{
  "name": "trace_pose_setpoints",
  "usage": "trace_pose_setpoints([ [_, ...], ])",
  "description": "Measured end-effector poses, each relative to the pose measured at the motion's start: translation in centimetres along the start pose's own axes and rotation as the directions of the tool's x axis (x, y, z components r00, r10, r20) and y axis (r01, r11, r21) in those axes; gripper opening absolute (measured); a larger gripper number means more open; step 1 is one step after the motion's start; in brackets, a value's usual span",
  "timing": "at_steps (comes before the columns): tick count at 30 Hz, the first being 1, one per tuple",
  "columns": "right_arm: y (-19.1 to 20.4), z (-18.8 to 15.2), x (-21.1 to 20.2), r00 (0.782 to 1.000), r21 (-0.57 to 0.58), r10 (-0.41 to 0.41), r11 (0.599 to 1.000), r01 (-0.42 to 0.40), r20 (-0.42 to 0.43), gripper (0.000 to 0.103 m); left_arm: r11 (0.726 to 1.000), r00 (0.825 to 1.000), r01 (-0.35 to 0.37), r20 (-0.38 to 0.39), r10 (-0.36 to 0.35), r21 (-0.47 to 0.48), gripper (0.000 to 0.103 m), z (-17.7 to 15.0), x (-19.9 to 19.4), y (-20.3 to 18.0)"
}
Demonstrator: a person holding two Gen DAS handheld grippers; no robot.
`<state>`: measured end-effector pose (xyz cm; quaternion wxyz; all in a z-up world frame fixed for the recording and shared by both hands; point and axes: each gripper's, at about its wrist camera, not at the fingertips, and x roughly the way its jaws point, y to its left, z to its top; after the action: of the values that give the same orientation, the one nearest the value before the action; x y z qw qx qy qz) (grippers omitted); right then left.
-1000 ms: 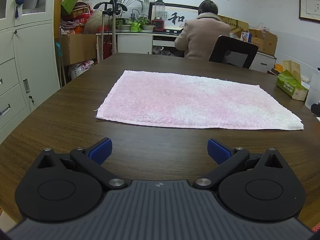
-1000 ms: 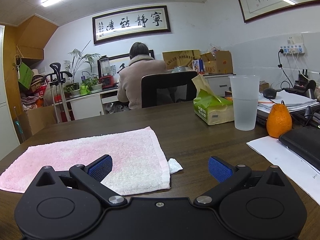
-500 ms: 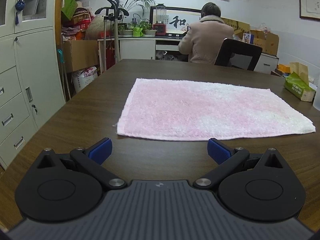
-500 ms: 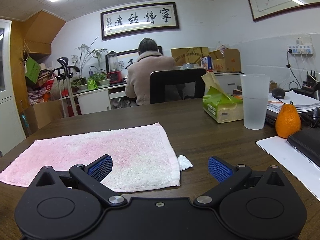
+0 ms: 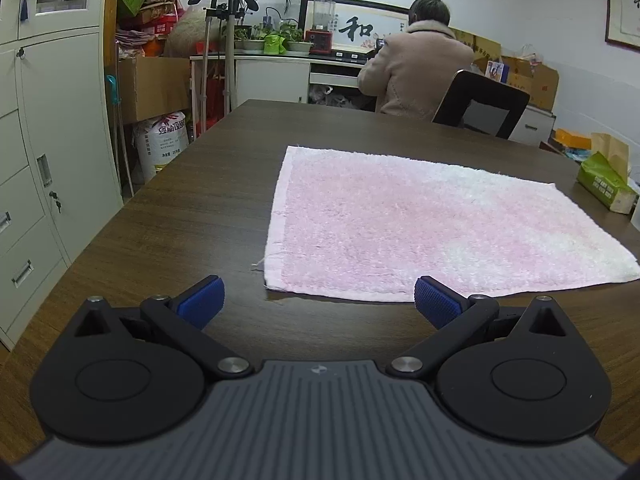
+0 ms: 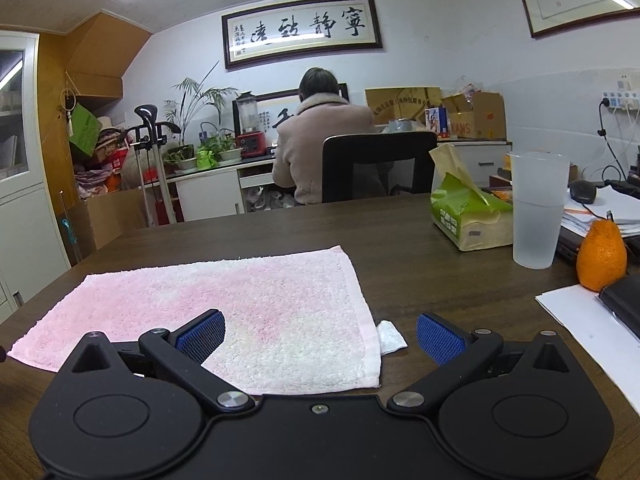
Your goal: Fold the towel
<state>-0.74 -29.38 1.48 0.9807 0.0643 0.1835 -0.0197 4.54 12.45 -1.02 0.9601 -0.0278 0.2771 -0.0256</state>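
A pink and white towel (image 5: 420, 224) lies flat and unfolded on the dark wooden table (image 5: 192, 220). My left gripper (image 5: 318, 304) is open just in front of the towel's near left corner, nothing between its blue pads. In the right wrist view the same towel (image 6: 240, 308) spreads to the left, with a small white tag (image 6: 390, 336) poking out at its near right corner. My right gripper (image 6: 320, 336) is open over that corner, its left pad above the cloth and its right pad above bare table.
A green tissue pack (image 6: 468, 216), a frosted plastic cup (image 6: 536, 208), an orange (image 6: 602, 256), papers (image 6: 580, 320) and a black notebook (image 6: 624, 300) crowd the table's right side. A person (image 6: 320, 148) sits at a desk beyond the far edge. Cabinets (image 5: 48, 140) stand left.
Both grippers have shifted left along the towel's near edge, so the towel sits further right in each view. The left gripper has come closer to the near left corner. Both stayed open.
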Motion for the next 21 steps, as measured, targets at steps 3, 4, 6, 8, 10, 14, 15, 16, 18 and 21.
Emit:
trace_pose_setpoints([
  [3,0.1,0.4,-0.1,1.000,-0.018,0.005,1.000,-0.005,0.004,0.102,1.000,1.000,-0.004,-0.003,0.004,0.002,0.103,0.2,0.3,0.1],
  [4,0.1,0.4,-0.1,1.000,-0.021,0.009,1.000,-0.009,0.006,0.102,1.000,1.000,-0.008,-0.005,0.008,0.002,0.103,0.3,0.4,0.2],
  [6,0.1,0.4,0.0,1.000,-0.028,0.006,1.000,-0.006,0.004,0.102,1.000,1.000,-0.016,-0.010,0.016,0.001,0.103,0.4,0.7,0.3],
  [8,0.2,0.4,0.4,1.000,-0.031,-0.016,0.999,0.015,-0.014,0.102,1.000,1.000,-0.019,-0.015,0.019,-0.003,0.103,0.5,1.0,0.4],
  [10,0.1,0.3,0.8,0.999,-0.021,-0.024,1.000,0.023,-0.031,0.102,1.000,1.000,-0.015,-0.020,0.015,-0.008,0.103,0.5,1.1,0.4],
  [14,0.2,0.1,0.8,0.999,-0.032,-0.020,0.999,0.018,-0.046,0.102,1.000,1.000,-0.007,-0.027,0.007,-0.007,0.103,0.6,1.1,0.0],
  [15,0.3,0.1,0.7,0.999,-0.034,-0.020,0.999,0.019,-0.047,0.102,1.000,1.000,-0.001,-0.023,0.001,0.000,0.103,0.7,1.0,-0.2],
  [16,0.3,0.1,0.7,0.999,-0.032,-0.018,0.999,0.016,-0.046,0.102,1.000,1.000,0.005,-0.014,-0.005,0.009,0.103,0.8,0.9,-0.5],
  [18,0.5,0.0,0.6,0.999,-0.029,-0.016,0.999,0.015,-0.043,0.102,1.000,1.000,0.008,-0.001,-0.008,0.024,0.103,0.9,0.7,-1.0],
  [21,0.7,-0.3,1.0,0.997,-0.047,-0.026,0.999,0.023,-0.068,0.102,0.999,1.000,-0.001,0.006,0.001,0.039,0.103,0.9,0.6,-1.4],
])
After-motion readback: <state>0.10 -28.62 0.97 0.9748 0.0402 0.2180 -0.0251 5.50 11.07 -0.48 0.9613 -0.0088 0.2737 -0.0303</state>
